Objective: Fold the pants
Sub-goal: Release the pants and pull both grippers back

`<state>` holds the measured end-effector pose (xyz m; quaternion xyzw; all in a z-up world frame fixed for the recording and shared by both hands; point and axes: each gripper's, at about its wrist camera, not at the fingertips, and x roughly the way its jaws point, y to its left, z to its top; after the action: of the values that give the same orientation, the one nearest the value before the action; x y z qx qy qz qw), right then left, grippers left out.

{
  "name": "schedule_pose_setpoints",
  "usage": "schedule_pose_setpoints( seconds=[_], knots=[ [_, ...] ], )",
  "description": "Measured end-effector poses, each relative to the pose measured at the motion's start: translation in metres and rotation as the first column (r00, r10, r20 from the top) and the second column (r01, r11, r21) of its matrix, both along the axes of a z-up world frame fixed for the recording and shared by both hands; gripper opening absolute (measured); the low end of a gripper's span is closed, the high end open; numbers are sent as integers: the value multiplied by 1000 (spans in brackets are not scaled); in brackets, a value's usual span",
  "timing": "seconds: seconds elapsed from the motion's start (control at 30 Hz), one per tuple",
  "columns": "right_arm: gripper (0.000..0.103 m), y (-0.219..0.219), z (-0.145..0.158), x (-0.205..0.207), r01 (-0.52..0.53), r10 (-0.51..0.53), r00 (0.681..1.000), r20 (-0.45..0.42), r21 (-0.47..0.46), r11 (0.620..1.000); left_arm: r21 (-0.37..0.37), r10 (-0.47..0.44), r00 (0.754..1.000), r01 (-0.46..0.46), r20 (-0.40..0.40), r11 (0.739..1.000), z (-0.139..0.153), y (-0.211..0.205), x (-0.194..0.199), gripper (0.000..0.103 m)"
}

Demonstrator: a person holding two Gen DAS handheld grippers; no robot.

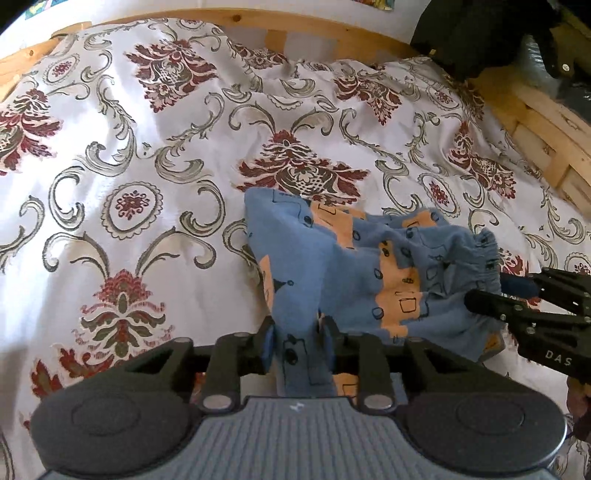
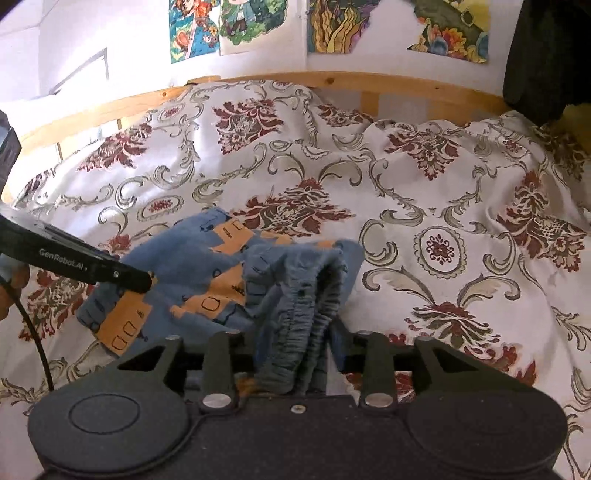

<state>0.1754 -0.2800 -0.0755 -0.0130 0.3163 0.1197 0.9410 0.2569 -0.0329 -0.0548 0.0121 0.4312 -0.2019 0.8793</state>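
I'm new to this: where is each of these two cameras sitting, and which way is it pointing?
Left wrist: sits on the left hand-held gripper, looking along its fingers over the bedspread towards the wooden bed frame; it pinches the blue and orange pants.
Right wrist: sits on the right hand-held gripper, facing the same way; it grips the pants' elastic waistband; a hand shows at left.
Shared: pants, bedspread, frame, and each view shows the other gripper.
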Motion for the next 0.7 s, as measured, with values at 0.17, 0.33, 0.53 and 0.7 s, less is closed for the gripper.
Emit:
schedule_pose_setpoints(
  seconds=[0.17,0.33,0.53,0.7],
  knots=[
    [65,-2,15,-18,32,-34,999,43,41,999,-23,37,999,-36,36,999,14,10,-16,58],
    [82,2,39,-49,54,-60,992,112,60,997,-55,113,990,-109,86,993,32,23,-46,93],
    [95,6,66,-88,88,-108,973,204,104,991,-46,181,968,-175,173,983,57,28,-83,102],
    [102,16,82,-122,94,-121,956,266,110,989,-36,240,937,-239,255,970,75,30,-122,103]
  ],
)
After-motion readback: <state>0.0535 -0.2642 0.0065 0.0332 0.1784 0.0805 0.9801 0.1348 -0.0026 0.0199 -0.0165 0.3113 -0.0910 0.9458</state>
